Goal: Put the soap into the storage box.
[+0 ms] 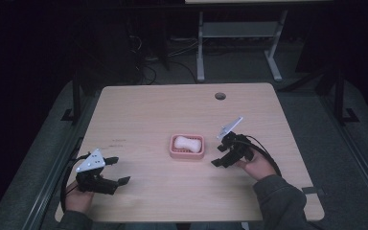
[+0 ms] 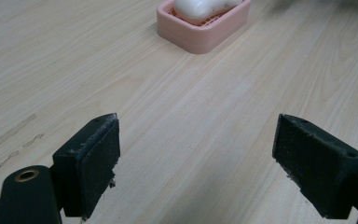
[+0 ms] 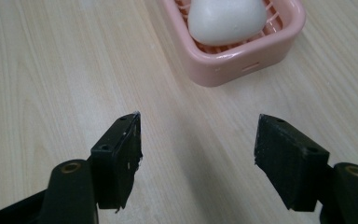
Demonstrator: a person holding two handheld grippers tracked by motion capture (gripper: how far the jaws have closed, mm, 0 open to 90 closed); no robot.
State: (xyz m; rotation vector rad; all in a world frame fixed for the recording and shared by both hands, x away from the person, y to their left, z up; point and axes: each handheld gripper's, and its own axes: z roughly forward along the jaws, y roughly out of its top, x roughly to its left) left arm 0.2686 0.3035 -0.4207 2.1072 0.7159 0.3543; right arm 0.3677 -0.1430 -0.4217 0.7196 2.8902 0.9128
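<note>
Right tool is gaping wide and empty beside the pink soap dish. Left tool, equally wide, is waiting near the table's front edge. Straddling the soap squarely should prevent slipping.

The high view looks forward and down from the person's side, taking in the whole desk from well off. Each gripper view rides low and close over the wood, looking along its own fingers. All three share the pink soap dish with its white soap, lying toward twelve o'clock in both gripper views.
</note>
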